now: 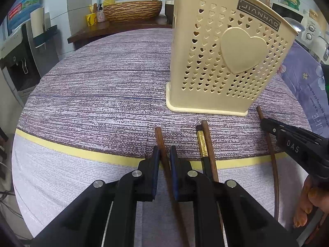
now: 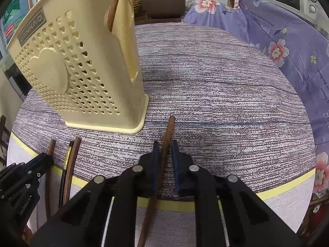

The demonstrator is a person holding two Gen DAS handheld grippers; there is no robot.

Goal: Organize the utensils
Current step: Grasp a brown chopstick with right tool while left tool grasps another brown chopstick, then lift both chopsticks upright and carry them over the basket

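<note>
- While both of my grippers point down at the table, the left gripper (image 1: 164, 154) has its blue pads (image 1: 156, 160) pinched on a brown wooden chopstick (image 1: 161, 142) whose tip sticks out beyond the jaws.
- My right gripper (image 2: 164, 150) is clamped on a second brown chopstick (image 2: 167, 131), which runs between the pads and slants toward the cream holder's corner.
- Two more chopsticks lie side by side between the two grippers: a black one with a gold band (image 1: 202, 144) and a plain brown one (image 1: 208, 144), touching or nearly so along their length.
- Standing upright just beyond the chopstick tips, the cream utensil holder (image 1: 226, 61) shows heart-shaped holes, a raised heart and an upside-down label.
- Seen from the right wrist, a brown handle (image 2: 112, 16) shows inside the holder's side opening; what it belongs to I cannot tell.
- A purple-grey striped cloth (image 1: 102, 92) with a yellow band covers the table.
- At the lower right edge of the left view, a person's hand (image 1: 308, 205) grips the right tool.
</note>
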